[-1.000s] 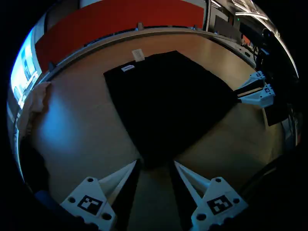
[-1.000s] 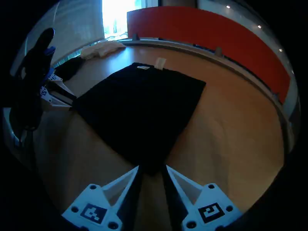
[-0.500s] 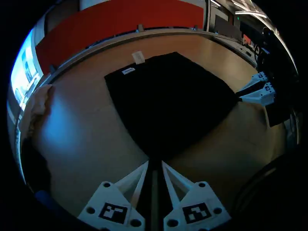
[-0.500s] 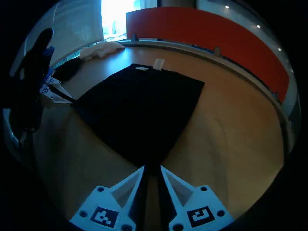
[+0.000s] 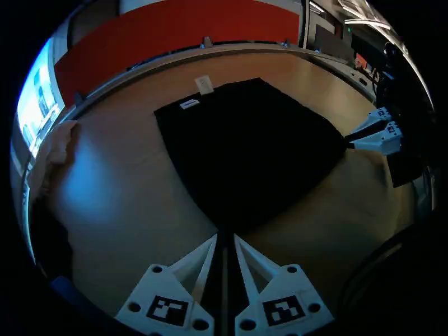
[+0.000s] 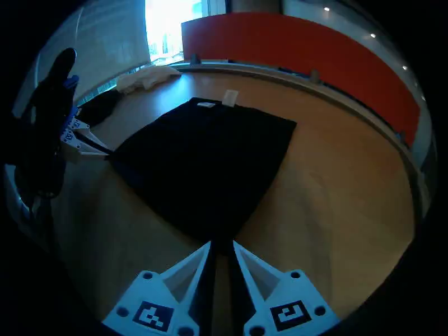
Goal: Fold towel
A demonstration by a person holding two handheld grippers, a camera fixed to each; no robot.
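Near edge of the wooden table (image 5: pixel 112 190): the left gripper (image 5: pixel 225 238) has its two white fingers drawn together on the closest corner of a black towel (image 5: pixel 246 145), the cloth pinched between them. The right gripper (image 6: pixel 222 244) does the same at its own nearest corner, jaws pressed together on the fabric.

The towel lies spread flat in the middle of the table, its four corners out. The left gripper view takes in the right gripper (image 5: pixel 348 141) at the towel's right-hand corner, fingertips close together at the cloth's edge, with dark equipment behind it. The right gripper view catches the left gripper (image 6: pixel 107 152) at the towel's left-hand corner, along with the person's hand (image 6: pixel 45 140) that holds it, dark in silhouette.

At the towel's far corner a small white tag (image 5: pixel 189 103) sits on the cloth, and just beyond it a pale card (image 5: pixel 204 84) lies on the bare wood. A cream cloth (image 5: pixel 53 151) is bunched near the table's far edge; the right gripper view gives it more plainly, beside a dark bundle (image 6: pixel 98 106) too dim to identify. A red panel (image 5: pixel 168 28) runs behind the table's far edge, and a bright window (image 6: pixel 168 28) glares next to it.
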